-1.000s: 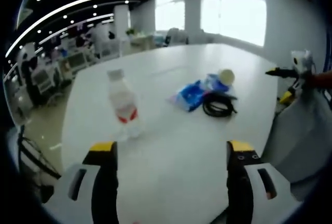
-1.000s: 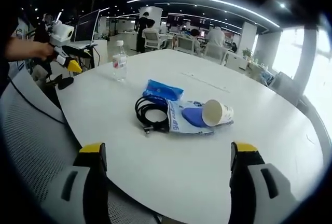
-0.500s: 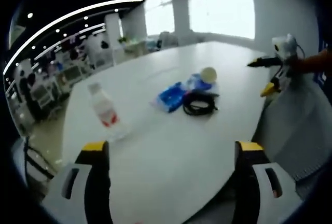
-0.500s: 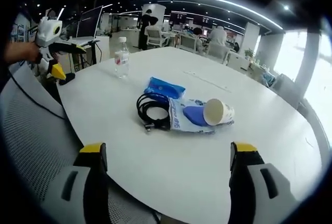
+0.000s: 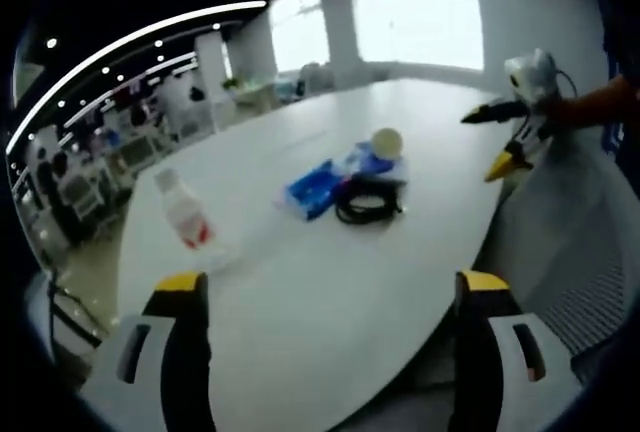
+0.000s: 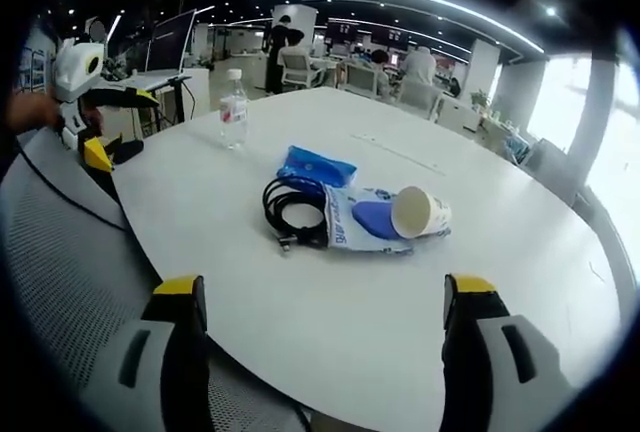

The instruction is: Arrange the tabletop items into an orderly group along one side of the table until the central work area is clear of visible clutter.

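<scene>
On the white table lies a cluster: a coiled black cable, a blue packet, a white-and-blue pouch and a paper cup on its side. A clear water bottle with a red label stands apart at the far left. In the left gripper view the bottle is at left, with the cable, packet and cup in the middle. My left gripper is open short of the table. My right gripper is open, empty, at the table's near edge.
A grey mesh chair back stands by the near left edge. The other gripper hangs beyond the table's left side, and the right one beyond its right side in the left gripper view. Office desks and chairs fill the background.
The left gripper's camera has drawn back and turned, so the bottle and the cluster look smaller and further left. The right gripper view has barely shifted; the left gripper in it has dropped slightly.
</scene>
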`<act>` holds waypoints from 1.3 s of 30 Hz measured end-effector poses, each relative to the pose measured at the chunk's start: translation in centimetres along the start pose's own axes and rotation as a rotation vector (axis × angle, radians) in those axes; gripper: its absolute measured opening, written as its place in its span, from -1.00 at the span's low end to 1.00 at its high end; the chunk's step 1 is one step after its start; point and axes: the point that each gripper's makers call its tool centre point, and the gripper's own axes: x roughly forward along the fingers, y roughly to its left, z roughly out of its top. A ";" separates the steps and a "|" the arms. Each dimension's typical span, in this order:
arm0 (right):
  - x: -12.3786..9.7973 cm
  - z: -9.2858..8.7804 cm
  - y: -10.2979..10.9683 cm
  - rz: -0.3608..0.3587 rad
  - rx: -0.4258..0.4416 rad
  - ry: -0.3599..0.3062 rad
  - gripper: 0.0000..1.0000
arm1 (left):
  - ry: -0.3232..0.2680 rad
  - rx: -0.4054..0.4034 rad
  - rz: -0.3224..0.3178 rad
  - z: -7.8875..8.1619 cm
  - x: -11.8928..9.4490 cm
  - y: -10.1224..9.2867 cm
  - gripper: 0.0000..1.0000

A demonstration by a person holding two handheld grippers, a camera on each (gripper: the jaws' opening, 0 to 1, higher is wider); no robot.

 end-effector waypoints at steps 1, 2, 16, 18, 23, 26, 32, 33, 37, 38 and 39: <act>0.0 0.0 -0.2 -0.007 0.002 -0.002 0.98 | -0.005 -0.005 0.006 0.0 -0.2 0.0 0.99; -0.1 0.0 -0.2 -0.008 0.005 -0.003 0.98 | -0.005 -0.010 0.011 0.0 -0.4 -0.1 0.99; -0.2 0.2 -0.2 -0.014 0.019 -0.009 0.94 | -0.027 -0.032 0.020 -0.4 -0.6 0.0 0.97; -0.2 0.3 -0.3 -0.018 0.019 -0.009 0.94 | -0.028 -0.031 0.013 -0.4 -0.6 -0.1 0.96; -0.4 0.6 -0.8 -0.038 0.025 -0.019 0.92 | -0.030 -0.032 0.005 -0.3 -0.6 -0.3 0.96; -0.4 0.8 -0.9 -0.045 0.003 -0.019 0.90 | -0.027 -0.030 0.000 -0.4 -0.6 -0.4 0.96; -0.3 1.6 -1.3 -0.055 -0.071 -0.018 0.89 | -0.033 -0.044 -0.011 -0.3 -0.5 -0.5 0.96; -0.2 1.8 -1.6 -0.055 -0.073 -0.019 0.89 | -0.035 -0.045 -0.013 -0.2 -0.5 -0.5 0.96; 0.3 2.3 -2.4 -0.063 -0.089 -0.024 0.85 | -0.027 -0.045 -0.017 -0.4 -0.5 -0.6 0.95; 0.4 2.4 -2.6 -0.065 -0.094 -0.023 0.84 | -0.027 -0.043 -0.016 -0.4 -0.5 -0.5 0.95; 0.6 2.5 -3.1 -0.075 -0.118 -0.026 0.82 | -0.030 -0.040 -0.012 -0.4 -0.5 -0.5 0.95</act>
